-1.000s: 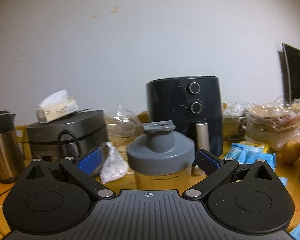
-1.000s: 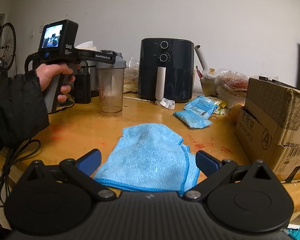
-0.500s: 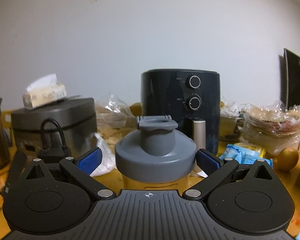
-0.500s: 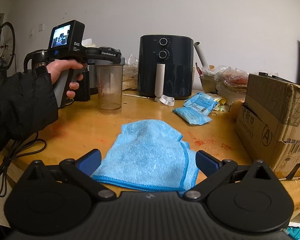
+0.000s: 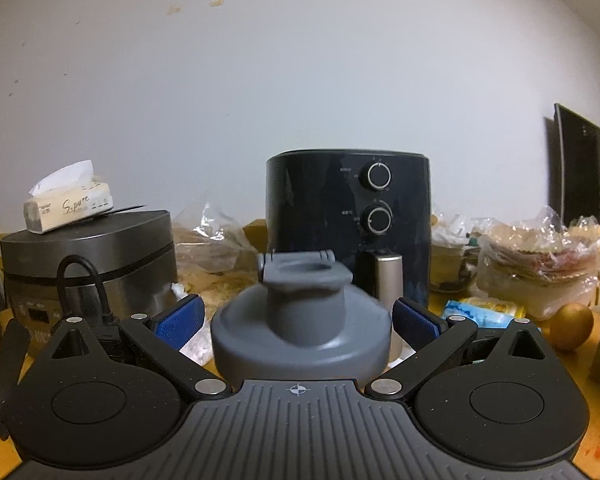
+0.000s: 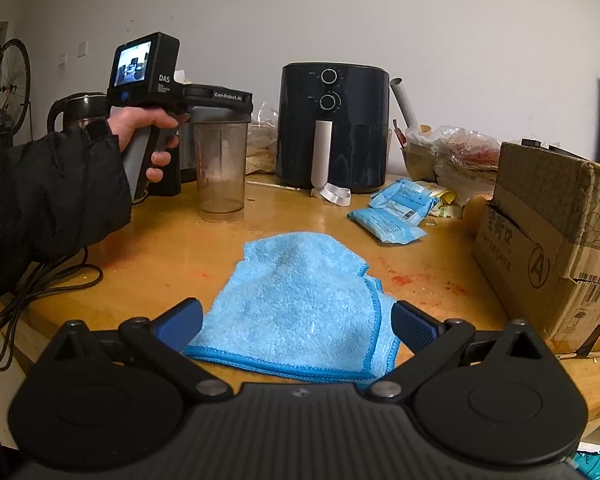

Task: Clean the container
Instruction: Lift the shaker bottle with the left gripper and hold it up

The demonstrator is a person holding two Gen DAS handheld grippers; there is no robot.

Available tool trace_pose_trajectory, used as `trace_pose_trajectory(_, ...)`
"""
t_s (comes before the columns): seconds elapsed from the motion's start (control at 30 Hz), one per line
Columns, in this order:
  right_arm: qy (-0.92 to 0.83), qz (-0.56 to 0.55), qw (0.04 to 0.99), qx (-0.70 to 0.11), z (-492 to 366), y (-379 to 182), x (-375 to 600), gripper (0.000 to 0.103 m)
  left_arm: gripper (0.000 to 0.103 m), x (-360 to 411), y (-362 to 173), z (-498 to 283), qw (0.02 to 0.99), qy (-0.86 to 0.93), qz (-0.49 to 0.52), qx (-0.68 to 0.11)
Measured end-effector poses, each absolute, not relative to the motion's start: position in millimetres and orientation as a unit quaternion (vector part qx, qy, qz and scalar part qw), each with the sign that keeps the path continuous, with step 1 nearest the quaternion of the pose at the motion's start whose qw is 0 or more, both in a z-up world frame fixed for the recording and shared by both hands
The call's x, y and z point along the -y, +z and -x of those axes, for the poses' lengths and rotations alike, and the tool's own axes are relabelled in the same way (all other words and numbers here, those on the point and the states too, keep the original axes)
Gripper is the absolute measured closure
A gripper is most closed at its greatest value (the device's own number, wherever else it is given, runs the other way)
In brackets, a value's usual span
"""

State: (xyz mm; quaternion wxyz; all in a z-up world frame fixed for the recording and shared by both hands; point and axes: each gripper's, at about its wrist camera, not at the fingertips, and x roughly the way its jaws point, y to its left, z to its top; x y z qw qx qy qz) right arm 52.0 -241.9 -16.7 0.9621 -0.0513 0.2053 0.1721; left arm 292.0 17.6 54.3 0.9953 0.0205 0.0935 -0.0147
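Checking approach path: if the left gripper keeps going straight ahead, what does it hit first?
The grey lid of the shaker cup, sitting centred between the open jaws of the left gripper. Behind it stands the air fryer, though depth is hard to judge.

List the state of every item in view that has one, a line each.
Left gripper: open, fingers either side of the lid.
Right gripper: open, over the cloth.
Grey lid: on the container, spout cap flipped open.
Container: upright on the table, residue inside.
Blue cloth: folded, flat on the table.
Cardboard box: flaps shut.
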Motion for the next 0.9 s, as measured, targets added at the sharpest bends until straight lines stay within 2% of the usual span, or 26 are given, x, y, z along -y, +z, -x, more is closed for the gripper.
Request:
trace_pose_trajectory(0.6, 0.168, 0.050, 0.962, -0.208, -49, -17, 244, 0.000, 0.000, -24, 50, -305, 0.995, -0.014, -0.006, -0.101)
trace_pose_trajectory(0.7, 0.168, 0.050, 0.962, -0.208, -48, -17, 244, 0.000, 0.002, -24, 50, -307, 0.994, -0.021, -0.005, -0.110)
trace_pose_trajectory(0.73, 0.168, 0.050, 0.962, -0.208, -48, -17, 244, 0.000, 0.008, -24, 50, -307, 0.994, -0.023, -0.004, -0.111)
trace_pose_trajectory(0.9, 0.167, 0.049, 0.962, -0.209, -46, -16, 244, 0.000, 0.008, -23, 51, -308, 0.993, -0.025, -0.004, -0.116)
